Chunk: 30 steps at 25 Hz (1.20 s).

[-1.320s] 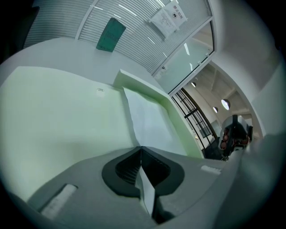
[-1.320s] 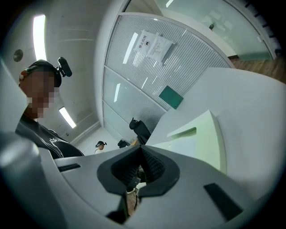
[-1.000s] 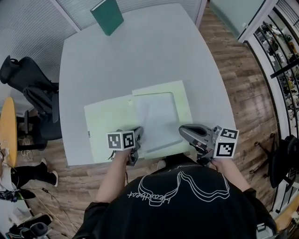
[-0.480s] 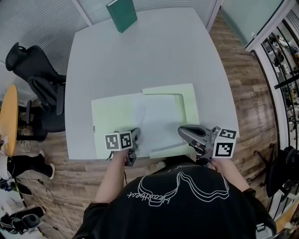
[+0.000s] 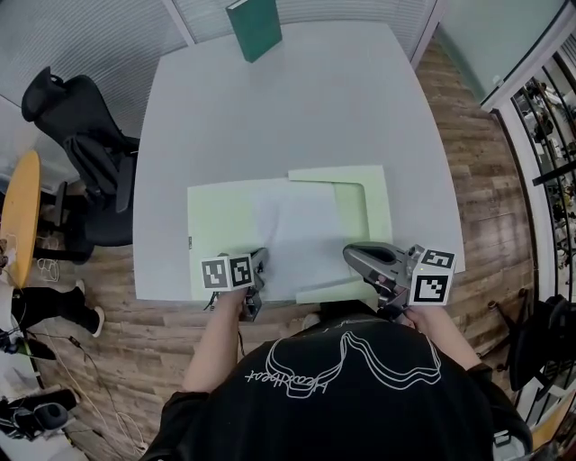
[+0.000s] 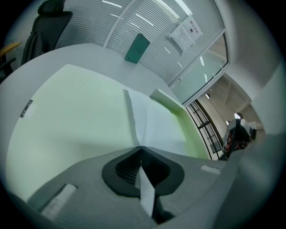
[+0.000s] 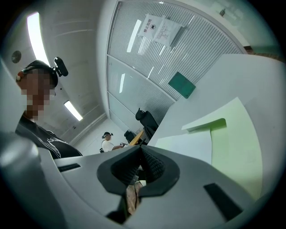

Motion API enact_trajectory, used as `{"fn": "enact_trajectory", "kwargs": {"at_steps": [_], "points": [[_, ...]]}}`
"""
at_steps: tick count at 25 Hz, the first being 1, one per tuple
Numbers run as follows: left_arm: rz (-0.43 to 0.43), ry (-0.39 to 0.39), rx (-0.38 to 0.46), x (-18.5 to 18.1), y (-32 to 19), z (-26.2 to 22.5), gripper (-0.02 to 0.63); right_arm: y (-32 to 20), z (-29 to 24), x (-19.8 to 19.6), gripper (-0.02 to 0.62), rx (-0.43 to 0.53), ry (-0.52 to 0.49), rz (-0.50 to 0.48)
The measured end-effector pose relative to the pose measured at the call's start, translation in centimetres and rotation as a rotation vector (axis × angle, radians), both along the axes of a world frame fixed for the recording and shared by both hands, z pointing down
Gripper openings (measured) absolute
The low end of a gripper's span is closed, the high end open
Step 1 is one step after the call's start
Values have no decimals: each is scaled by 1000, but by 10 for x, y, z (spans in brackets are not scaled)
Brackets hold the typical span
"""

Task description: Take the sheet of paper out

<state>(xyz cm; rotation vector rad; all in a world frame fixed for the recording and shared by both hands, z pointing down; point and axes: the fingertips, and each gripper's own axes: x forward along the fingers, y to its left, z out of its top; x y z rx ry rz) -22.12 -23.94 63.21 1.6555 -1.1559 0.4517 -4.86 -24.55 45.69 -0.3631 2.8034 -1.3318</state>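
the sheet of paper (image 5: 297, 236) has slid leftwards across the open folder (image 5: 225, 225) since a second ago; more of the pale green inside of the folder's right-hand pocket now shows bare, and the sheet's left part lies over the folder's left half; it looks about halfway free, its right part seemingly not yet clear of the pocket, so the pull probably needs to carry on the same way; the left gripper (image 6: 140, 147), at the folder's near edge, has its jaws pinched tight on the sheet's near edge, a white strip running down between them; the right gripper (image 7: 140, 147), by the folder's near right corner, has its jaws together with nothing between them, and whether it touches the folder i cannot tell.

the folder lies at the near edge of a pale grey table (image 5: 297, 108), otherwise bare but for a green book (image 5: 254, 27) standing at the edge far from the folder; around it is a wood floor (image 5: 468, 135); beyond the book a wall of blinds (image 5: 108, 27); left of the folder, off the table, a black chair (image 5: 81, 135).
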Motion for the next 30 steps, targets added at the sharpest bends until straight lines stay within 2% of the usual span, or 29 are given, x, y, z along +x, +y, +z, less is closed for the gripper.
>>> {"fn": "enact_trajectory", "kwargs": {"at_steps": [17,30], "points": [[-48,-26,21,-42,26,-12,14,28,-3,-30,8,-21,-1,-54],[-75,-61,60,-70,42,-27,14,54,-9,-42,8,-13,1,-60]]}}
